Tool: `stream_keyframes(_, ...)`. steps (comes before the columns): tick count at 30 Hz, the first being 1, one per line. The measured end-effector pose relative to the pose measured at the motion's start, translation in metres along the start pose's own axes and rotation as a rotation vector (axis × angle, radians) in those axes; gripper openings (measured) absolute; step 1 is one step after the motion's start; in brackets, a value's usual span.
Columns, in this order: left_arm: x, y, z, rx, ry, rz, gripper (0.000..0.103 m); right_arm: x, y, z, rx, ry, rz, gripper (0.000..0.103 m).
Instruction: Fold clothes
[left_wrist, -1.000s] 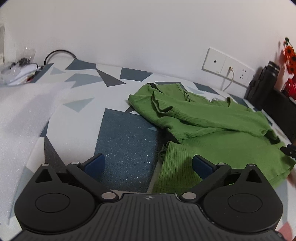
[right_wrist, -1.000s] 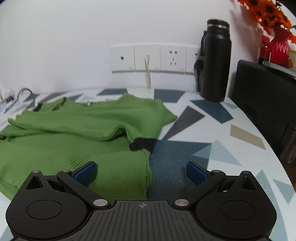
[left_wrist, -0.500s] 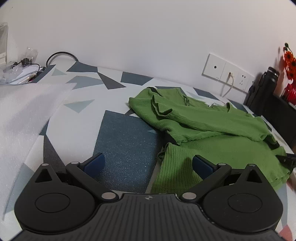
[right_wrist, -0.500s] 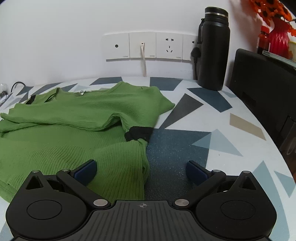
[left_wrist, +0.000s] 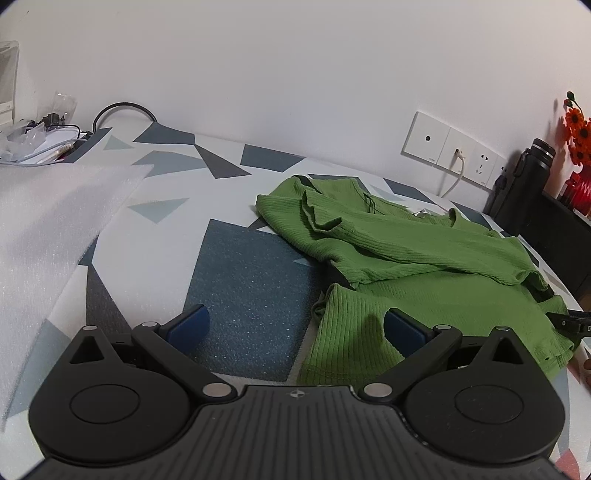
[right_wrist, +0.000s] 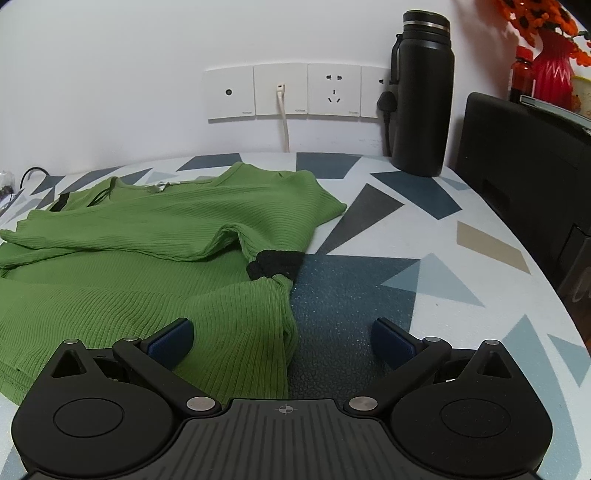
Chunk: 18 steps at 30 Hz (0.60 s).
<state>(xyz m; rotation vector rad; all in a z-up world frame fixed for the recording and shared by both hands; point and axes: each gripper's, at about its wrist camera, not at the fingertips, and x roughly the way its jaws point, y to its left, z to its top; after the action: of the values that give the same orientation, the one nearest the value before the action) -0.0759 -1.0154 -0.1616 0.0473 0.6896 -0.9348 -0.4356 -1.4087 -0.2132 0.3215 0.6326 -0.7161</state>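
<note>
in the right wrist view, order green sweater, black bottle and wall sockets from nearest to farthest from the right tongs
1. green sweater: its hem lies between the open right tongs, left side.
2. black bottle: upright, back right.
3. wall sockets: on the wall, behind the bottle.

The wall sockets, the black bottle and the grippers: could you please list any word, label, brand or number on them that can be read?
None can be read.
Wall socket plates: small grey print in the lower corners, too small to read.
Black bottle: no lettering visible.
Left gripper and right gripper: only a small cross-in-circle mark on each body, no words.
Green sweater: a pale tag at the neckline, too blurred to read.
</note>
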Motion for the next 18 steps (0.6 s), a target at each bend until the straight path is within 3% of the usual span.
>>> stream_keyframes(18, 0.0027, -0.0101, -0.0015, 0.060, 0.023, 0.046, 0.102, 0.0001, 0.0001, -0.0001, -0.001, 0.001, -0.001, 0.102)
